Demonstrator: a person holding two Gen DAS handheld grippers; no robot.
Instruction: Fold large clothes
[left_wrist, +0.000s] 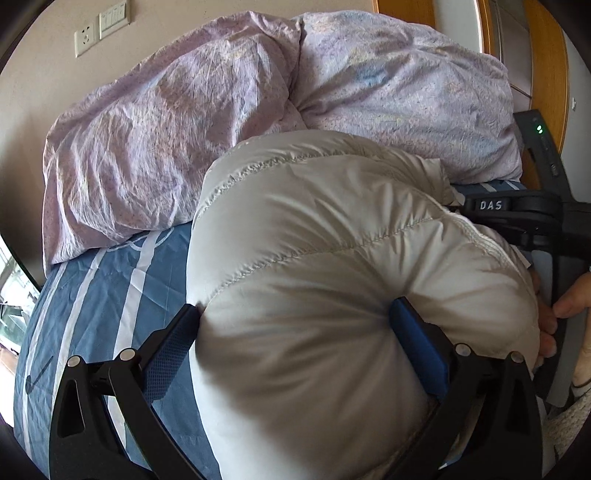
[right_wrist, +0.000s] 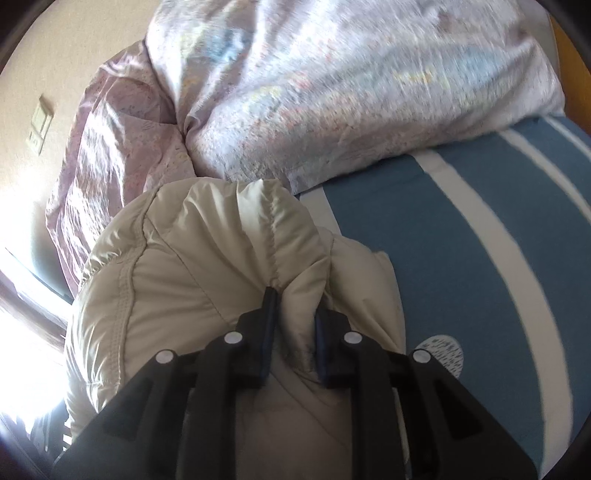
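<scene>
A puffy cream-white down jacket (left_wrist: 332, 266) lies bunched on the blue striped bed sheet (left_wrist: 110, 295). My left gripper (left_wrist: 295, 321) has its jaws wide apart, with a thick roll of the jacket bulging between the blue pads (left_wrist: 417, 343). In the right wrist view the same jacket (right_wrist: 192, 266) fills the lower left. My right gripper (right_wrist: 293, 314) is shut on a pinched fold of the jacket, held between its dark pads (right_wrist: 267, 314). The right gripper's black body (left_wrist: 517, 214) and the hand on it show at the right edge of the left wrist view.
A crumpled lilac quilt (left_wrist: 258, 92) is heaped along the far side of the bed against a beige wall with a socket (left_wrist: 86, 37). It also fills the top of the right wrist view (right_wrist: 332, 92). Blue striped sheet (right_wrist: 480, 258) lies to the right. Wooden furniture (left_wrist: 546, 74) stands at the far right.
</scene>
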